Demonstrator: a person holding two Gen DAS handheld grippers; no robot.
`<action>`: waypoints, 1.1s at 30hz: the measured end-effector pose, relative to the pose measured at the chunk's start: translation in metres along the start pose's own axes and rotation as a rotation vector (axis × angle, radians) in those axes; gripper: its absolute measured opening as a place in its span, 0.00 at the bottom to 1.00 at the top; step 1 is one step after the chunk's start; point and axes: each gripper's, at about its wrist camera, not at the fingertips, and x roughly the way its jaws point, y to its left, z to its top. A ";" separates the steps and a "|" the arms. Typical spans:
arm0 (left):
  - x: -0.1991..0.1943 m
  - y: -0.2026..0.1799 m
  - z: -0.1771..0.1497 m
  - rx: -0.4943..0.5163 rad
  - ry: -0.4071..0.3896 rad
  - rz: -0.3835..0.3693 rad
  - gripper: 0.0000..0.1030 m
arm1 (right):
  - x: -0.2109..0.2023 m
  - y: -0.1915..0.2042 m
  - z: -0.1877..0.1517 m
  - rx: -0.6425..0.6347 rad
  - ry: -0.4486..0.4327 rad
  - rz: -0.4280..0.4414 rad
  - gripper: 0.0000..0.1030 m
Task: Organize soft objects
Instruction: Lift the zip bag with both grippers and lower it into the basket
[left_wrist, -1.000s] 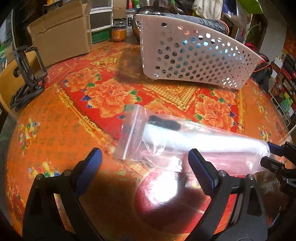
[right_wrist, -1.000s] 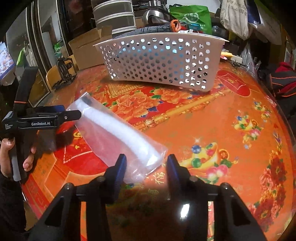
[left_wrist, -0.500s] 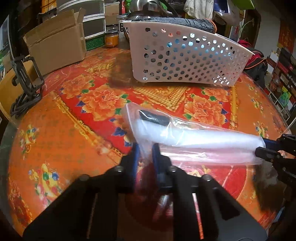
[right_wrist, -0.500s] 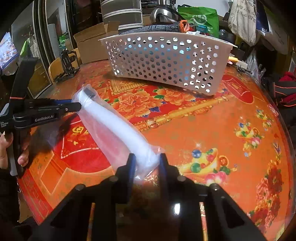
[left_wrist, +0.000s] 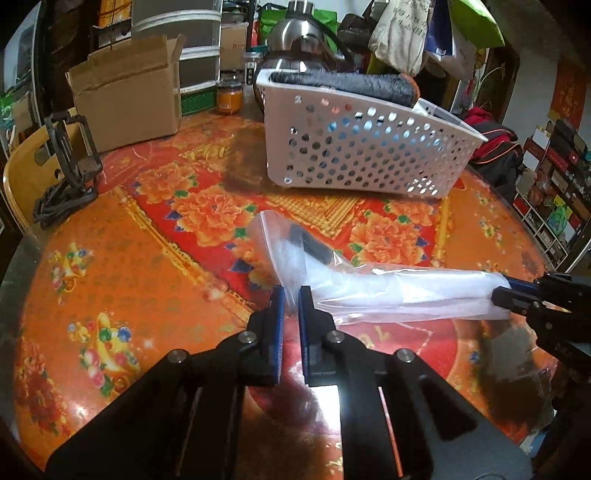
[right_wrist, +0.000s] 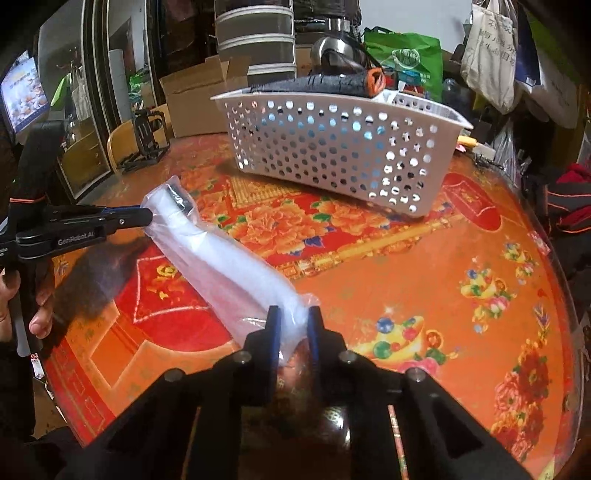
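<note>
The left tool (left_wrist: 291, 301) pinches one end of the clear bag (left_wrist: 388, 291). The right tool (right_wrist: 293, 323) squeezes the other end. The bag hangs between them above the counter (left_wrist: 147, 266), with the white basket (left_wrist: 354, 147) farther back.

Overhead indoor light glares off the glossy counter (left_wrist: 110, 295) just behind the left gripper (left_wrist: 291, 306), while dark soft-edged shadows pool beneath both grippers. Fisheye distortion bends the edges; corners vignette to black. The background clutter is dim and soft.
</note>
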 end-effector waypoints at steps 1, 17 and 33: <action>-0.004 -0.001 0.001 0.003 -0.007 -0.001 0.06 | -0.002 -0.001 0.001 0.001 -0.004 0.000 0.12; -0.063 -0.020 0.032 0.003 -0.126 -0.021 0.06 | -0.055 -0.014 0.037 0.011 -0.135 -0.013 0.10; -0.086 -0.050 0.209 -0.008 -0.255 -0.043 0.06 | -0.086 -0.086 0.182 0.066 -0.302 -0.097 0.09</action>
